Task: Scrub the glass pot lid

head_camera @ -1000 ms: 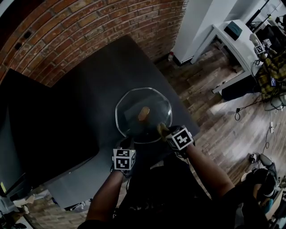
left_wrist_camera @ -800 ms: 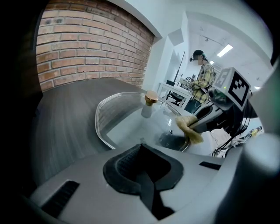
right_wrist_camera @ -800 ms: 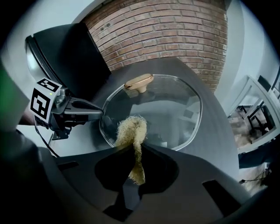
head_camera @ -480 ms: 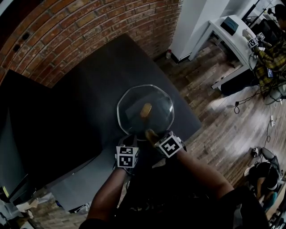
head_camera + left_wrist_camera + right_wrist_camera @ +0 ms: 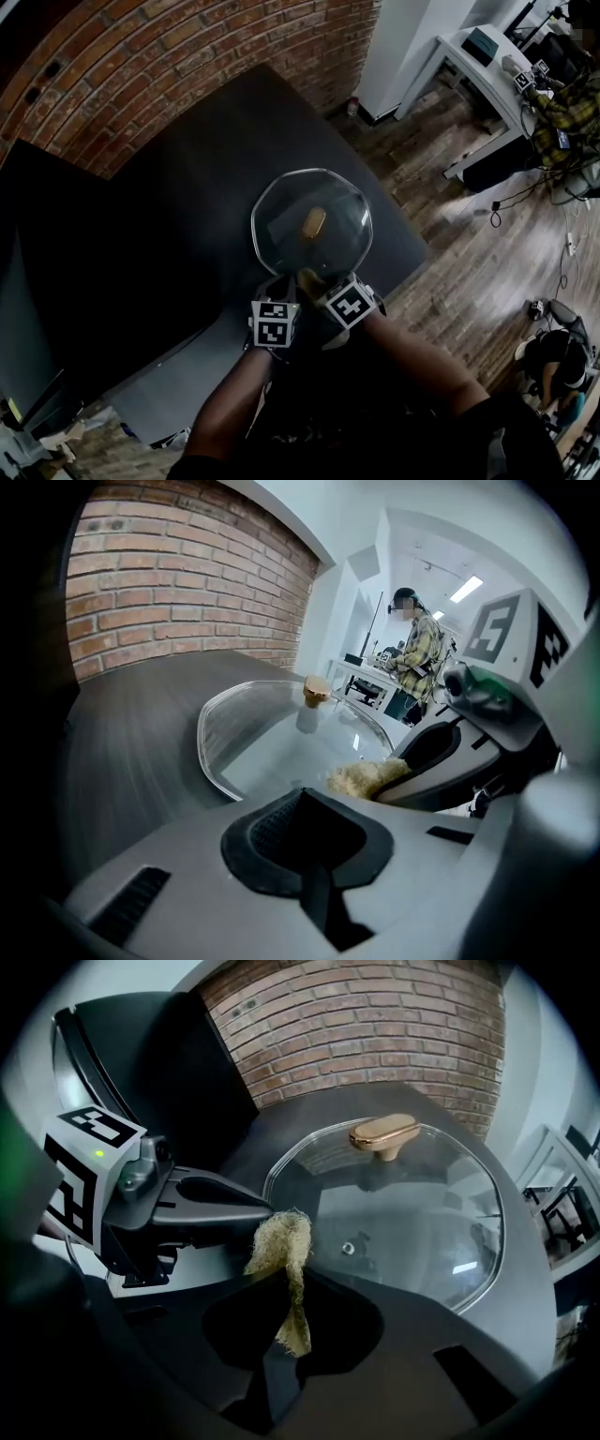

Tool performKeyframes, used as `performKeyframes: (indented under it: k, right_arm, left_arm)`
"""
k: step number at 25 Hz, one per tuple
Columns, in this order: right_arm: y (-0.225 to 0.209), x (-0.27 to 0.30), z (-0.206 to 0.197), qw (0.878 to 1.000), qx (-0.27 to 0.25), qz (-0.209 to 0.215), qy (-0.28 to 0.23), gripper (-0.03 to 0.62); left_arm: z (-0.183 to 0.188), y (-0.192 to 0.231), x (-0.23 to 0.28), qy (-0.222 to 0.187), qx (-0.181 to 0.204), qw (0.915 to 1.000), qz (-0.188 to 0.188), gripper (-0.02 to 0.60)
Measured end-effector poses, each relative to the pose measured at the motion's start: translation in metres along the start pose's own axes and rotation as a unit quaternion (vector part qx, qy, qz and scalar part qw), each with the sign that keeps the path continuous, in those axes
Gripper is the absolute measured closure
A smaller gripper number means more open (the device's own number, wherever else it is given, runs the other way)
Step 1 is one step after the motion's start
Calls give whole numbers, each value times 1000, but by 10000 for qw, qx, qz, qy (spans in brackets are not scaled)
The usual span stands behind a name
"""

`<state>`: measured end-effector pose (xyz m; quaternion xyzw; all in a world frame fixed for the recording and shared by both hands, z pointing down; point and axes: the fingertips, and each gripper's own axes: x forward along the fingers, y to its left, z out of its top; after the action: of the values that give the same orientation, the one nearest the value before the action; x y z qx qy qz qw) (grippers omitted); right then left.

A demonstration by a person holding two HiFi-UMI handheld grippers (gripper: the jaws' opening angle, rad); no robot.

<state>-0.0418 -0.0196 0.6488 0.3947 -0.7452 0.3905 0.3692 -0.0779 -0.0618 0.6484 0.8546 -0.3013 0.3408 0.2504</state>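
Scrub pad poised at the near rim of the glass lid

Nearest, the right gripper [image 5: 281, 1349] has its jaws clamped on a tuft of pale, fibrous scrub pad [image 5: 284, 1246], soft and floppy by the look of it; just to its left, the left gripper [image 5: 302, 841] has its jaws together with nothing between them, its tip close to the lid's near rim, though I cannot tell whether it touches; beyond both, the glass pot lid [image 5: 328, 202] lies knob-up on the dark table [image 5: 178, 187], its tan knob [image 5: 312, 221] at the middle; the glass should be stiff, slick, breakable and liable to skate, so I'd steady it by the knob or rim; a brick wall [image 5: 141, 66] stands farthest.
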Motion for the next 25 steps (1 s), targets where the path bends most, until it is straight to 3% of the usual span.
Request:
performKeyframes:
  k: [11, 16, 21, 25]
  right_arm:
    - [10, 9, 7, 9997, 109, 101, -182, 543]
    - [8, -2, 10, 9976, 125, 416, -544, 545]
    - [-14, -42, 27, 9891, -192, 443, -1388, 545]
    - [-36, -93, 45, 9767, -399, 381, -2075, 545]
  left_arm:
    - [-1, 1, 1, 15, -12, 10000, -65, 548]
    - [-2, -1, -2, -85, -387, 9992, 40, 548]
    - [21, -12, -15, -687, -242, 9967, 365, 548]
    - [57, -33, -39, -1328, -88, 9890, 640, 546]
